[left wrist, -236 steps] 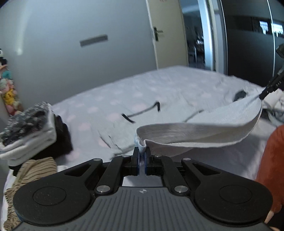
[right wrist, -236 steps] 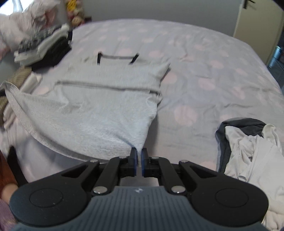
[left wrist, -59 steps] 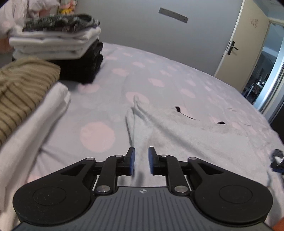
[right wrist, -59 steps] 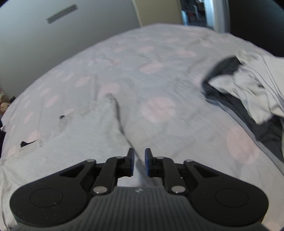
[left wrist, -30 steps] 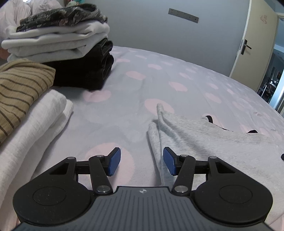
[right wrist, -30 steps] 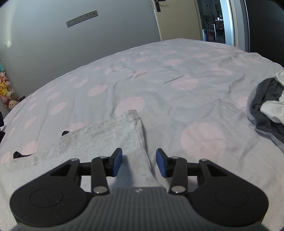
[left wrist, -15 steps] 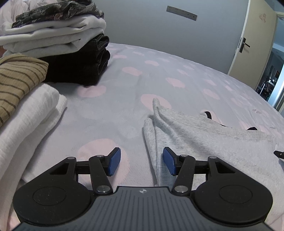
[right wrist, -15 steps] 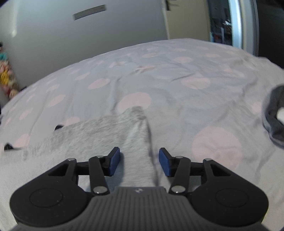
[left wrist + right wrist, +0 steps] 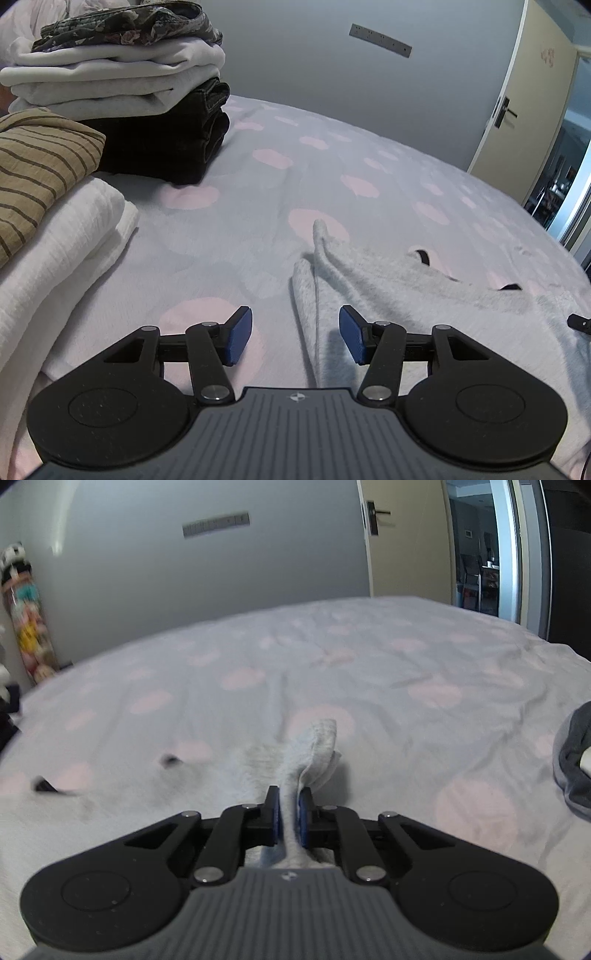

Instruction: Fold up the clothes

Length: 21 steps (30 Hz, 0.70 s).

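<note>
Lying flat on bed (image 9: 332, 155): garment (image 9: 424, 291), edge running between left gripper (image 9: 295, 334) pads. Sitting left of it (well apart): folded stacks (image 9: 110, 92). Bunching inside right gripper (image 9: 287, 818): garment corner; crumpled clothes (image 9: 574, 764) lying far right.

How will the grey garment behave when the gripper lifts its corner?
Probably floppy: the grey garment already bunches and droops past the right gripper. Likely light: its edge folds in thin soft layers. It may sag and drag along the bed sheet.
</note>
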Available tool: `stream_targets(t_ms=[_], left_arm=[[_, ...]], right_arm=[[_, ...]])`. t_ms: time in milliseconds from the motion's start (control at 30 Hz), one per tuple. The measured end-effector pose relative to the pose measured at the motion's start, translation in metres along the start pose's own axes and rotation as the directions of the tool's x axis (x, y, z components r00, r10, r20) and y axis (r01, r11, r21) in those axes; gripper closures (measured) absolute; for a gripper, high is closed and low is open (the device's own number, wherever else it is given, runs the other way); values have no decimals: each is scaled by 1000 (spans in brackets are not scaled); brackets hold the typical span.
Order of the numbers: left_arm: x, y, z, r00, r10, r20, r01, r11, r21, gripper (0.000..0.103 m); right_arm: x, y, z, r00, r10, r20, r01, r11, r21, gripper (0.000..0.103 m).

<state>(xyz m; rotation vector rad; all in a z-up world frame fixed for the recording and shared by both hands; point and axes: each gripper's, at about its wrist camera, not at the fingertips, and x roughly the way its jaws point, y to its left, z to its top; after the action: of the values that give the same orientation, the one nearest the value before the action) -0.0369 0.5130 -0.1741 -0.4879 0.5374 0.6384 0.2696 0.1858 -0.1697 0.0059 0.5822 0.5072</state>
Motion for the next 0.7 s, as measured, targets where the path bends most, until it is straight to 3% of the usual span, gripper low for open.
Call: stream_targets(t_ms=[367,567,700], left_arm=[[-17,10,12,995,-68,69,73,994,-76,41],[-22,23,19,993,-81,81,93,984,-154,41],[-19,32,21,996,-77,52,86,977,-194,48]], right_arm=[[-47,89,29,990,90,106,-84,994,-66,92],[-58,163,29,986,126,108,-107,981,-160,92],[-60,211,19,983,154,95,-132,969,-210,92]])
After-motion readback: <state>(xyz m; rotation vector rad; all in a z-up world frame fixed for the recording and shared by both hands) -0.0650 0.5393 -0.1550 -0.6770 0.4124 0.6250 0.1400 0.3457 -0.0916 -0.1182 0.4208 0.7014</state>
